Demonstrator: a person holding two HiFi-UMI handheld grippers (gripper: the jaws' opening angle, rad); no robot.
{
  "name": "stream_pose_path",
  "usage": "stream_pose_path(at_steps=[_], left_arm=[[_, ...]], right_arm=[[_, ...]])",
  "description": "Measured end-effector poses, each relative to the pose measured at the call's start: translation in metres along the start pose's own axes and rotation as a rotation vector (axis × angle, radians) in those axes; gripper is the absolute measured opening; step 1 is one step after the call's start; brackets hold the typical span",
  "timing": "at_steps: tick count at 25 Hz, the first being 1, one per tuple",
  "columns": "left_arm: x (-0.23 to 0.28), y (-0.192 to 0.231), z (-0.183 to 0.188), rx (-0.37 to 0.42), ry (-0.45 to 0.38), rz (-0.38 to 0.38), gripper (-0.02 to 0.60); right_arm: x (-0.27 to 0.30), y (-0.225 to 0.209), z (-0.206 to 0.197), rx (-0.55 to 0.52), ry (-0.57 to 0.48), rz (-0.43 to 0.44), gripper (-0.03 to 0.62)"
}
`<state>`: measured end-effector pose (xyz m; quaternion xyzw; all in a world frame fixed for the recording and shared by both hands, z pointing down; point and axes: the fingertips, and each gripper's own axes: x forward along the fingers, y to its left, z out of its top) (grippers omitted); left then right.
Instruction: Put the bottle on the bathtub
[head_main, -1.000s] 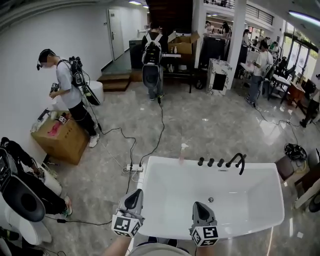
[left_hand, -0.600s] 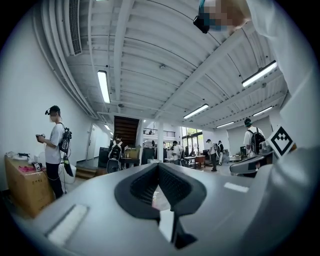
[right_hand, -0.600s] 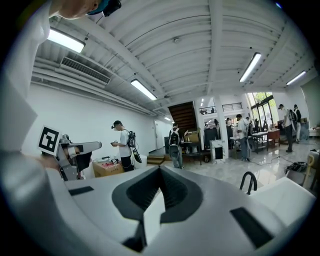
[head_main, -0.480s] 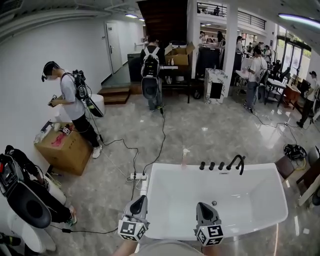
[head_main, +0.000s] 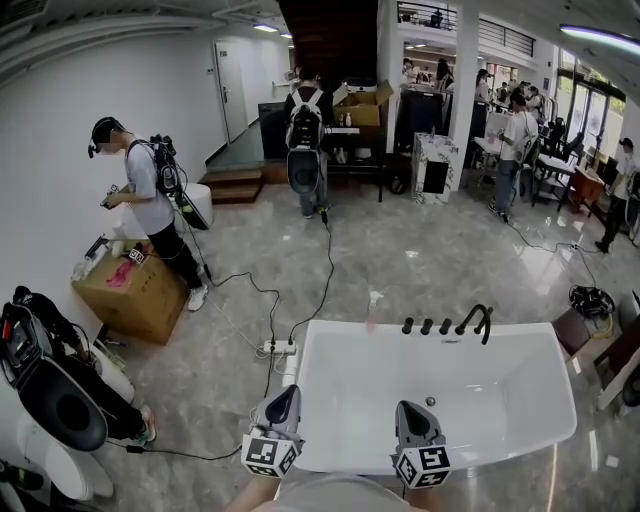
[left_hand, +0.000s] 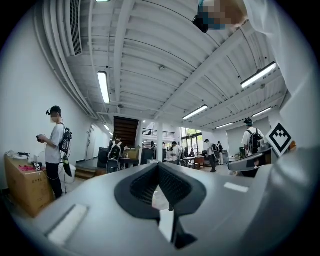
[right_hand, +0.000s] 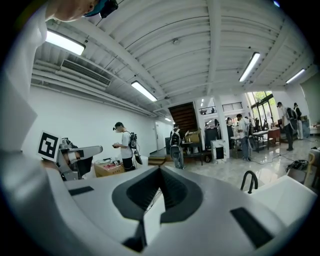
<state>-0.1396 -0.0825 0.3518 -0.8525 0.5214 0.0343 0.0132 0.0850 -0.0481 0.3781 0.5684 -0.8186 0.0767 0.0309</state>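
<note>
Head view: pale pink translucent spray bottle (head_main: 371, 312) stands upright on white bathtub's (head_main: 520, 335) far rim, ahead between left gripper (head_main: 284, 394) and right gripper (head_main: 409, 409); both sets of jaws together, empty.

Bottle (head_main: 371, 313): small, pale, translucent pinkish body with a white spray-type top. It stands upright on the far left corner of the bathtub rim, left of the black faucet (head_main: 476, 322).

Bathtub (head_main: 500, 400): white, rectangular, rounded corners. It stands on the grey floor, and the basin holds no contents.
</note>
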Motion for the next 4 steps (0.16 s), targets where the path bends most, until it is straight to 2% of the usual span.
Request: stream_pose_path(at_steps=[4], left_arm=[[-0.0012,0.0032,-0.0033,-0.009,0.005,0.015,0.009]], right_arm=[[-0.0009,-0.003,-0.0023,-0.003,0.005,-0.005,0.006]])
